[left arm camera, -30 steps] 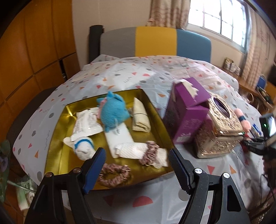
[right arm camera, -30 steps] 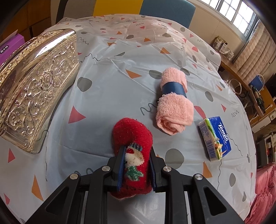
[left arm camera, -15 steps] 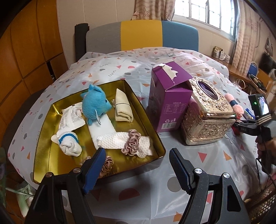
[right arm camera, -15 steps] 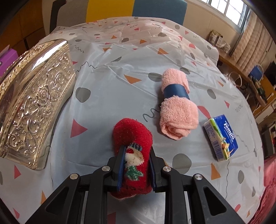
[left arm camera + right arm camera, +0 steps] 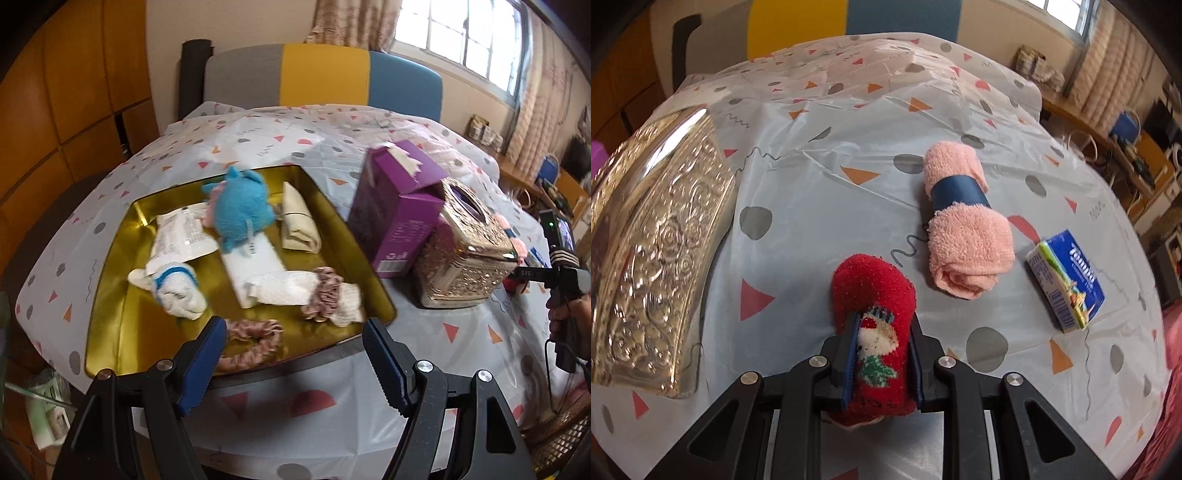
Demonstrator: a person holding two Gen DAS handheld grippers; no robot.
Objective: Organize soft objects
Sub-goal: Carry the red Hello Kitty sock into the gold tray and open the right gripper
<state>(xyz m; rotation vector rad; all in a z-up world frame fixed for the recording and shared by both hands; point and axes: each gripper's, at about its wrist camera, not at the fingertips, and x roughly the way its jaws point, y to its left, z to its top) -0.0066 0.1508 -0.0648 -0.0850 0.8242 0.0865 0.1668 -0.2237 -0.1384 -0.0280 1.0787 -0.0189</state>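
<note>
My right gripper (image 5: 881,345) is clamped on a rolled red fuzzy sock (image 5: 873,317), blue pads pressing both its flanks. The sock is knitted with a small white-bearded figure in a red hat and a green motif below; its rounded red end pokes out beyond my fingertips, over the patterned plastic tablecloth (image 5: 820,206). Whether its underside touches the cloth I cannot tell.

Just right of the sock lies a rolled pink terry towel (image 5: 964,240) banded by a dark blue sleeve, and further right a blue-and-green pocket tissue pack (image 5: 1065,278). An embossed gold metal tissue box (image 5: 661,243) sits to the left.

My left gripper (image 5: 295,343) stands open with nothing between its pads, over the near edge of a shallow gold tray (image 5: 114,321). In the tray: a blue plush toy (image 5: 240,206), a cream folded cloth (image 5: 297,221), a white rolled sock with a blue band (image 5: 175,288), a white waffle cloth (image 5: 280,291) ringed by a dusty-pink scrunchie (image 5: 325,293), a second pink scrunchie (image 5: 251,343) by the near rim. A purple cardboard box (image 5: 397,206) stands between tray and tissue box.
</note>
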